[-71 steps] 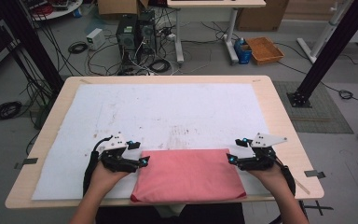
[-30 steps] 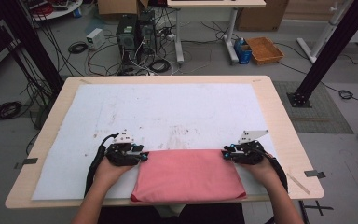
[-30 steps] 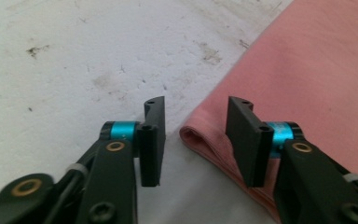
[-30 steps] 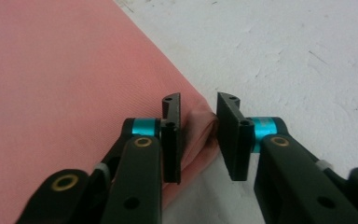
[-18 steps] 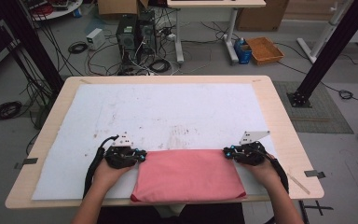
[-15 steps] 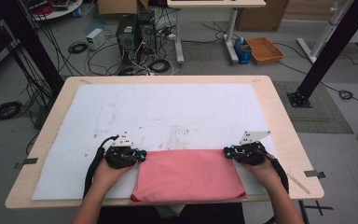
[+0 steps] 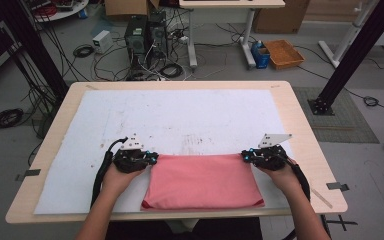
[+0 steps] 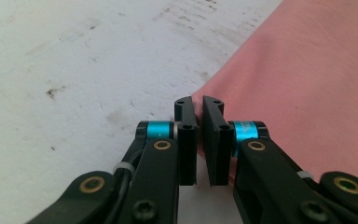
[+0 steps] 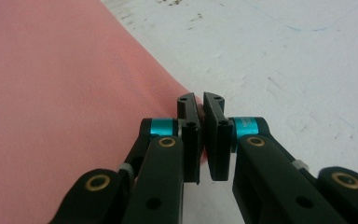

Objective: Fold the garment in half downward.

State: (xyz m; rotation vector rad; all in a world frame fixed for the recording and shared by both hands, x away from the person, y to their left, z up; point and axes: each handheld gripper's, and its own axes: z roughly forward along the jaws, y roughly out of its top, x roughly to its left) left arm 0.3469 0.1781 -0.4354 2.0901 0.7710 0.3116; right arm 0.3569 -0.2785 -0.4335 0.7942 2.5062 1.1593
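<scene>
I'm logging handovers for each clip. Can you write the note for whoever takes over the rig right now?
Left gripper: just closed, pinching the far left corner of the pink cloth.
Right gripper: just closed, pinching the far right corner.
Cloth: folded flat, near edge of the white mat, between both hands.
Done: both far corners gripped.
Left: probably lift the corners together and make the next fold or spread; cloth not yet raised.
</scene>
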